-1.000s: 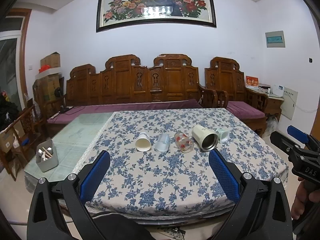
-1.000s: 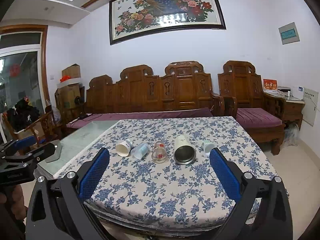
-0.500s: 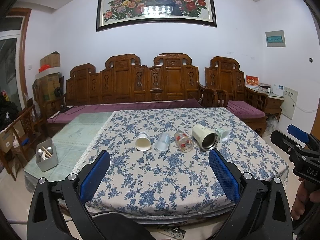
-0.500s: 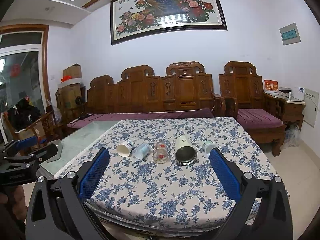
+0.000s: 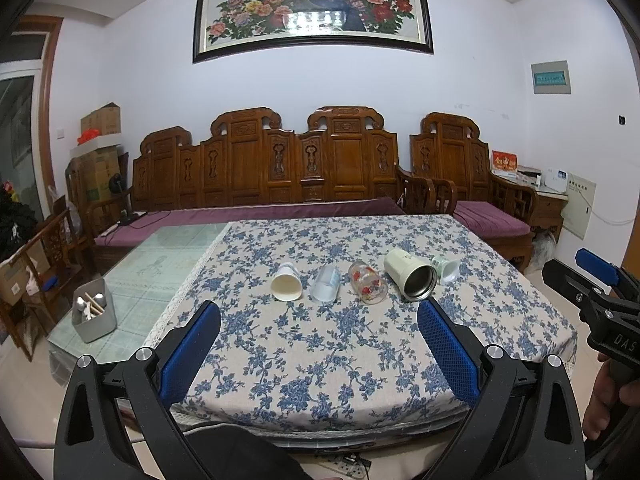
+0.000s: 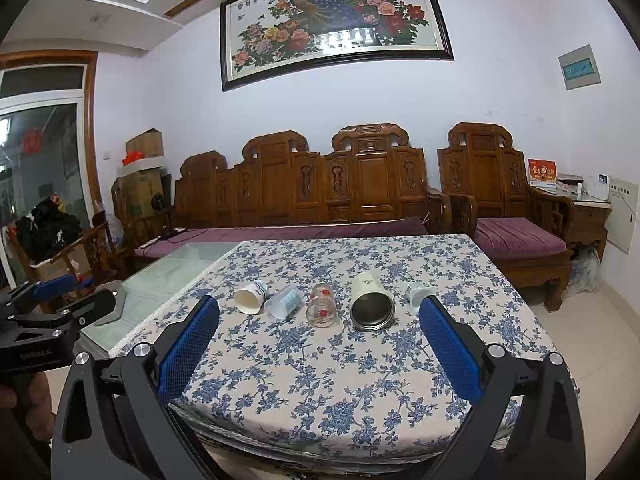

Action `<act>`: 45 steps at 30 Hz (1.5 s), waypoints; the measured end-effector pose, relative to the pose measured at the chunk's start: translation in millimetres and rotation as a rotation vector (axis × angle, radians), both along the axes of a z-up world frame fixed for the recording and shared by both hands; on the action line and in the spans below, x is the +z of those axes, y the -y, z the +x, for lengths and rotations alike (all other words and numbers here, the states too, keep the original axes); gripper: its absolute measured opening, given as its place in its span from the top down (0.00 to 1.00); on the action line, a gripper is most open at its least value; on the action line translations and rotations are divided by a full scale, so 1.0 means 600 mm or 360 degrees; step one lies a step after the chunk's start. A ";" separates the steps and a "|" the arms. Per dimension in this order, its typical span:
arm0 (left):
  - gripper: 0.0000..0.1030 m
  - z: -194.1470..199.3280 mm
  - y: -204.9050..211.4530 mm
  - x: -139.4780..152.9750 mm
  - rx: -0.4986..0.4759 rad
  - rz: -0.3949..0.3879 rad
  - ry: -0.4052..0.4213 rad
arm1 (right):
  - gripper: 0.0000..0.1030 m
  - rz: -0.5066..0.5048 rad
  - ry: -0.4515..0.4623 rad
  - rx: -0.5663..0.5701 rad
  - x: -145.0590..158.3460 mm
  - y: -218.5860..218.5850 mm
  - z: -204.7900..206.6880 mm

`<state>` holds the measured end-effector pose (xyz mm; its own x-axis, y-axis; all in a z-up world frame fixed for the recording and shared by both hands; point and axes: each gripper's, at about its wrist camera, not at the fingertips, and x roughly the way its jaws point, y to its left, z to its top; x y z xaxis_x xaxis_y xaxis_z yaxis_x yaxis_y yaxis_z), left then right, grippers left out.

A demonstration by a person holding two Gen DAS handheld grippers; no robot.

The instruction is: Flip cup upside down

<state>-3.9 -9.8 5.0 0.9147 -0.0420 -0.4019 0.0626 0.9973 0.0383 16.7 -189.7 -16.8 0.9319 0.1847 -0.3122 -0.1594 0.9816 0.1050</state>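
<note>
1. Room: white walls, peacock painting [image 5: 312, 6] above a carved wooden bench [image 5: 264, 176]; a table with a blue floral cloth [image 5: 340, 344] in front
2. Far left on the bare glass part of the table: grey caddy [image 5: 94, 316] holding utensils
3. Five cups lie on their sides in a row across the middle of the cloth, mouths roughly toward the cameras
4. Row, left to right: paper cup [image 5: 286, 287], clear plastic cup [image 5: 326, 288], glass with red flowers [image 5: 368, 288], cream metal-lined mug [image 5: 410, 280], small pale green cup [image 5: 446, 270]
5. Paper cup and plastic cup lie just beside each other; green cup just beside the mug, partly behind it
6. Left gripper [image 5: 318, 350]: blue pads spread wide, nothing between them, held over the near table edge, well short of the cups
7. Right gripper [image 6: 320, 346]: pads likewise spread, nothing held, also back at the near edge; its right pad overlaps the green cup [image 6: 416, 296] in view
8. Each gripper shows at the edge of the other's view, with part of a hand on its handle
</note>
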 end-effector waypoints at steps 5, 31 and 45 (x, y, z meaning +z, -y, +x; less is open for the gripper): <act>0.08 0.000 -0.002 -0.001 0.0000 -0.0001 0.0001 | 0.02 0.0001 0.0000 0.0001 -0.001 0.001 -0.001; 0.08 0.002 -0.003 -0.004 0.0001 0.0005 -0.0004 | 0.02 0.0017 -0.0005 -0.0020 -0.006 0.004 -0.001; 0.08 0.113 0.022 -0.015 -0.0096 0.0093 -0.0199 | 0.03 0.0010 -0.0163 -0.0053 -0.012 0.076 0.126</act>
